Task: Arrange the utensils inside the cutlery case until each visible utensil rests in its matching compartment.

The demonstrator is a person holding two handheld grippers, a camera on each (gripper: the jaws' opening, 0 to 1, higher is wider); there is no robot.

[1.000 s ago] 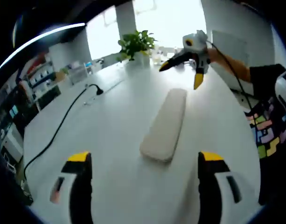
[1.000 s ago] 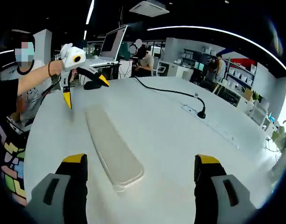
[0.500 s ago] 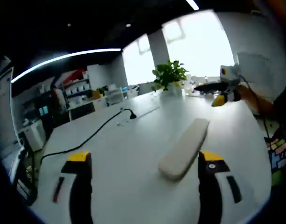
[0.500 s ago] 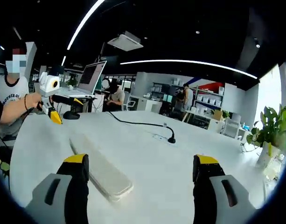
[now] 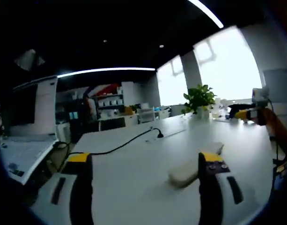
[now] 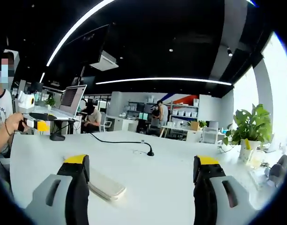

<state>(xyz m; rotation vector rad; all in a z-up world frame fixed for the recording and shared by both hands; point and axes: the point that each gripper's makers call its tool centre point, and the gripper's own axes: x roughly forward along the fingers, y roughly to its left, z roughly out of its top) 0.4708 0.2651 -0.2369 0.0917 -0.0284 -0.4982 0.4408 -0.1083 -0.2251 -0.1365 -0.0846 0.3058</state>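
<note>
A long beige cutlery case (image 5: 194, 165) lies shut on the white table (image 5: 134, 178), with no utensils showing. In the left gripper view my left gripper (image 5: 145, 159) is open and holds nothing, and the case runs behind its right jaw. My right gripper (image 5: 244, 113) is small at the far right, held in a hand. In the right gripper view the case (image 6: 105, 186) lies just past the left jaw. My right gripper (image 6: 142, 160) is open and holds nothing. The left gripper (image 6: 34, 123) is at the far left in a person's hand.
A black cable (image 6: 116, 140) runs across the table to a plug (image 6: 150, 152). A potted plant (image 6: 248, 127) stands at the table's right end, and an open laptop (image 6: 70, 101) sits at the far left. People sit at desks beyond.
Both cameras have dropped low and tipped up toward the room, so the case looks flatter and smaller. The case itself has not moved. Both grippers stay open.
</note>
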